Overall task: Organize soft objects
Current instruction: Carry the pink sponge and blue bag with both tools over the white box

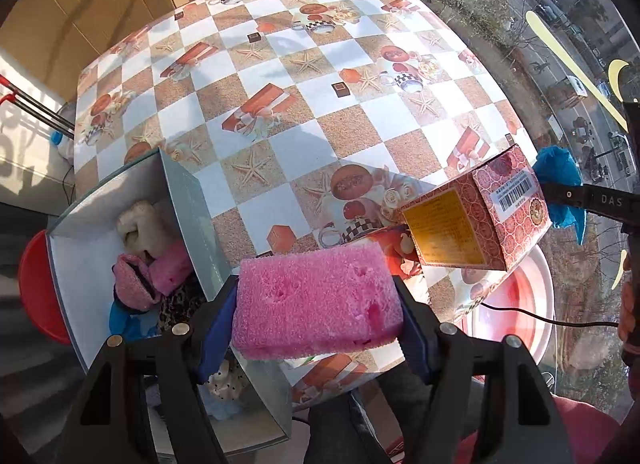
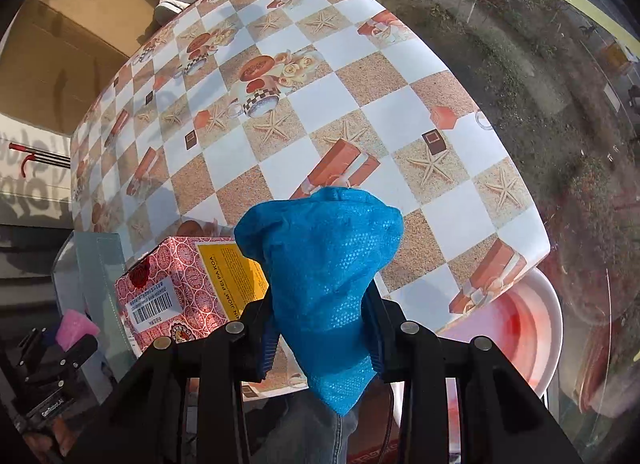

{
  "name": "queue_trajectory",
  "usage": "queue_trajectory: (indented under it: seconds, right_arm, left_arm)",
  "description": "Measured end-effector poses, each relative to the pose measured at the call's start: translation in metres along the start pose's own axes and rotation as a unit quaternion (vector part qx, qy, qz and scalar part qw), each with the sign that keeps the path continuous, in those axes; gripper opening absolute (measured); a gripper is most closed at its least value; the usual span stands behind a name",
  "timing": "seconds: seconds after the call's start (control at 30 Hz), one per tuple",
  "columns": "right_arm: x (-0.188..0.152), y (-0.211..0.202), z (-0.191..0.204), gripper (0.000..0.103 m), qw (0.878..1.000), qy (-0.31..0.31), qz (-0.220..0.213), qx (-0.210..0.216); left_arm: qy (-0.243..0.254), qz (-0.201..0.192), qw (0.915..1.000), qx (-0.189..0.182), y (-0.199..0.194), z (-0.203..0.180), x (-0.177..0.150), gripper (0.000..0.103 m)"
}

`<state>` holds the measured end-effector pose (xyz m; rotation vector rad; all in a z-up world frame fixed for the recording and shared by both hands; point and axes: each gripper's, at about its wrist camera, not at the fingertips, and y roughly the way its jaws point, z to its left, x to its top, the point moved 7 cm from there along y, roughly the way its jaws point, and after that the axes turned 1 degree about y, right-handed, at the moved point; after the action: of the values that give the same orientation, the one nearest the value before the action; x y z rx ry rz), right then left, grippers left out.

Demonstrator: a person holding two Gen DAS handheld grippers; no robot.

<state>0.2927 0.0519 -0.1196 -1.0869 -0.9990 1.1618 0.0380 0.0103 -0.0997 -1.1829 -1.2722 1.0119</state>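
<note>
Pink sponge [image 1: 318,302] is sitting low in the centre of the left wrist view, the left gripper [image 1: 318,316] clamping it between its blue pads above the checked table [image 1: 320,76]. A grey box [image 1: 188,200] holding soft items is lying at lower left; a red patterned carton [image 1: 476,220] is standing at right.

In the right wrist view, the right gripper [image 2: 320,338] is pinching a blue cloth [image 2: 322,280] at lower centre, beside the carton [image 2: 176,292].
</note>
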Motion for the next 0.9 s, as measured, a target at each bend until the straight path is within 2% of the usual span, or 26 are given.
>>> queue_trajectory:
  seconds: [0.23,0.4,0.6,0.9]
  right_arm:
    - [-0.076,-0.001,0.022,0.038,1.0,-0.01,0.023,0.004]
    - [-0.115,0.001,0.063,0.038,0.996,-0.072,0.045,0.016]
    - [-0.122,-0.013,0.131,0.038,0.982,-0.183,0.025,0.022]
    - [-0.112,-0.03,0.248,0.038,0.948,-0.314,-0.009,0.057]
  left_arm:
    - [-0.034,-0.031,0.9989,-0.011,-0.025,0.034,-0.025,0.075]
    - [-0.066,-0.05,0.9965,-0.01,-0.038,0.062,-0.042,0.075]
    - [-0.101,-0.056,0.9933,0.003,-0.048,0.093,-0.064,0.075]
    - [-0.146,-0.076,0.9859,0.027,-0.062,0.131,-0.085,0.075]
